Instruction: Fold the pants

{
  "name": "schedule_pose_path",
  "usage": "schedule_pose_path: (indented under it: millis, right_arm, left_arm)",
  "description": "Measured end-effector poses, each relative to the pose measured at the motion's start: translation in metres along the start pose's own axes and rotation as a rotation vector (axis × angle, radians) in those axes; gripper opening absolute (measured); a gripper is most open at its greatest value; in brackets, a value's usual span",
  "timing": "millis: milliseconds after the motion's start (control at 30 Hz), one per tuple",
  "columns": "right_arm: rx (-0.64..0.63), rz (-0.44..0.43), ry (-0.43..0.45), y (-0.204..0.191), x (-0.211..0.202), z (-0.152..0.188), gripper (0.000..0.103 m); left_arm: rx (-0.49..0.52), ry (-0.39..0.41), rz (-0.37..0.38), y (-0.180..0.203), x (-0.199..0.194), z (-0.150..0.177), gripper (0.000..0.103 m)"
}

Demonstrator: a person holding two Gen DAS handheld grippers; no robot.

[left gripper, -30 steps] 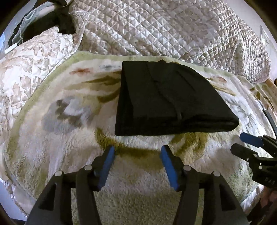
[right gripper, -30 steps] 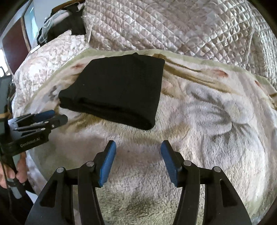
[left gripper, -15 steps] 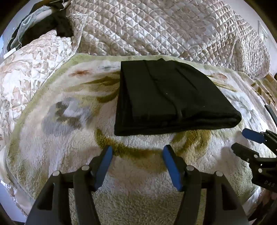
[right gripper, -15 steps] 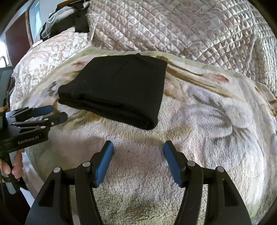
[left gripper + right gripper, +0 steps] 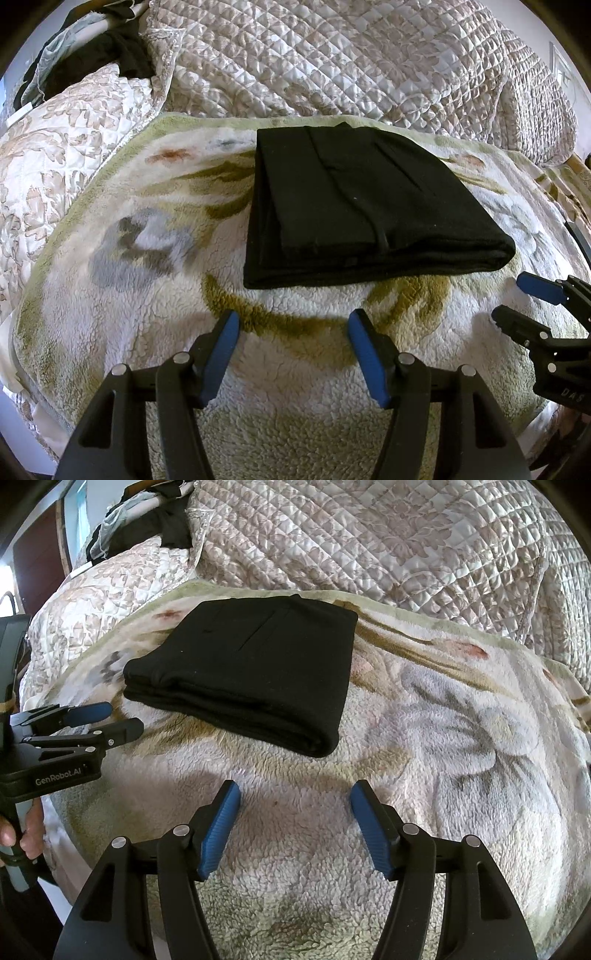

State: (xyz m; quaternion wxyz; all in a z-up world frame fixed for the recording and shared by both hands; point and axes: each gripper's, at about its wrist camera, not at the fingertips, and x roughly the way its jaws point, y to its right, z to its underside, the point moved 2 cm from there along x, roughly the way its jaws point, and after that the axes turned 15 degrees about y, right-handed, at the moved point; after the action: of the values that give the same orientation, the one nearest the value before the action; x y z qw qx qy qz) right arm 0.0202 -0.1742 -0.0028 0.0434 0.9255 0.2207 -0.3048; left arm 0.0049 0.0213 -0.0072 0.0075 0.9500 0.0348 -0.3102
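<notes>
Black pants (image 5: pixel 369 206) lie folded into a compact rectangle on a fleece blanket (image 5: pixel 147 277), thick fold edge toward me. My left gripper (image 5: pixel 291 321) hovers open just short of that edge, nothing between its blue pads. In the right wrist view the same pants (image 5: pixel 251 672) sit up and to the left. My right gripper (image 5: pixel 295 790) is over bare fleece with its jaws opening and nothing between them. Each gripper shows in the other's view: the right gripper (image 5: pixel 513 299) at the right edge, the left gripper (image 5: pixel 123 718) at the left edge, held by a hand (image 5: pixel 22 838).
A quilted cream bedspread (image 5: pixel 332 55) rises behind the blanket, which shows in the right wrist view as well (image 5: pixel 461 738). Dark clothes (image 5: pixel 92 48) are piled at the far left corner. The bed's edge drops off at the lower left.
The jaws of both grippers stand a little wider than a second ago. Neither hand has shifted, and the folded pants lie as they did.
</notes>
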Motion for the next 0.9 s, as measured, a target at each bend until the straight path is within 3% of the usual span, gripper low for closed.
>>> schedule_pose_path:
  millis: [900]
  right_arm:
    - [-0.007,0.004,0.004,-0.001,0.0007,0.0003,0.066]
  left_arm:
    - [0.0,-0.033,0.003,-0.0015,0.0035,0.0001,0.067]
